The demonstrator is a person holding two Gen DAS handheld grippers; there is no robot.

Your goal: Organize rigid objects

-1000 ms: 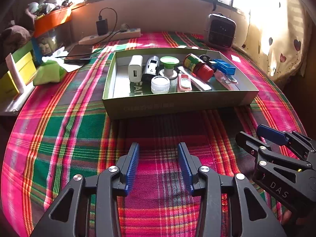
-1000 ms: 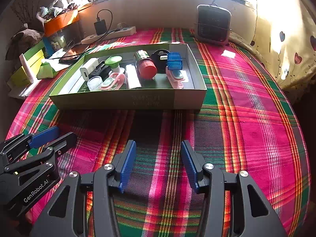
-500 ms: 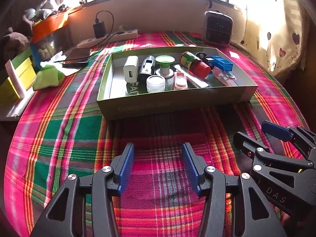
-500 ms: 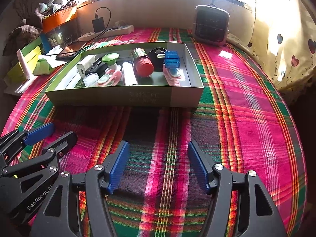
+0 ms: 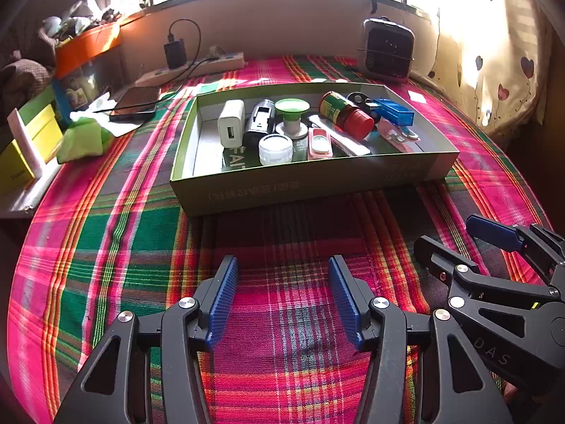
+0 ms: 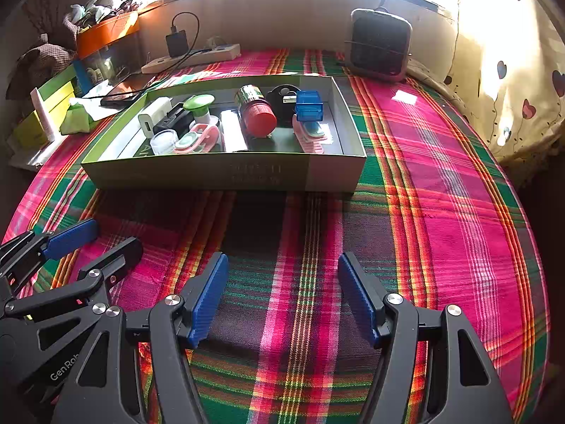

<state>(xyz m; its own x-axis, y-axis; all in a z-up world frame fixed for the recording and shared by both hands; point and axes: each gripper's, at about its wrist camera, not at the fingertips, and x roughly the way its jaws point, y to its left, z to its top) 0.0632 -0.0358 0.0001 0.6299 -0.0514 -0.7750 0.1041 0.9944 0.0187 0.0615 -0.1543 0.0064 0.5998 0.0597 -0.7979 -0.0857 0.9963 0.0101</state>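
Both grippers were seen low over the plaid cloth point(image 5: 116, 233), side by side, short of the box and well apart from it; nothing lay between either pair of pads.

Left gripper point(image 5: 282, 293): jaws had just been opening and were found spread wide, blue pads facing each other over bare cloth; nothing was held. Right gripper point(image 6: 282, 293): jaws had likewise just been opening and stood wide apart; nothing was held. Each gripper was also caught at the edge of the other's view, pointing toward the box.

The shallow green cardboard box point(image 5: 303, 185) was found resting on the cloth ahead of both grippers, open at the top; the rigid objects were gathered inside it. From left to right in the left wrist view were noted: a white charger block point(image 5: 231, 123); a black device point(image 5: 260, 123) just beside it; a green-topped piece point(image 5: 292, 106) standing upright; a clear round jar point(image 5: 275, 148) near the front wall; a pink case point(image 5: 319, 143); a white strip point(image 5: 348, 143); a red-capped bottle point(image 5: 346, 115) lying on its side; a blue clear box point(image 5: 393, 111); a pink clip point(image 5: 397, 136) below it; a black round item behind the bottle, too hidden to be identified.

Outside the box were noted a phone point(image 5: 136, 104), a power strip point(image 5: 197, 67) and a small heater point(image 5: 386, 51).
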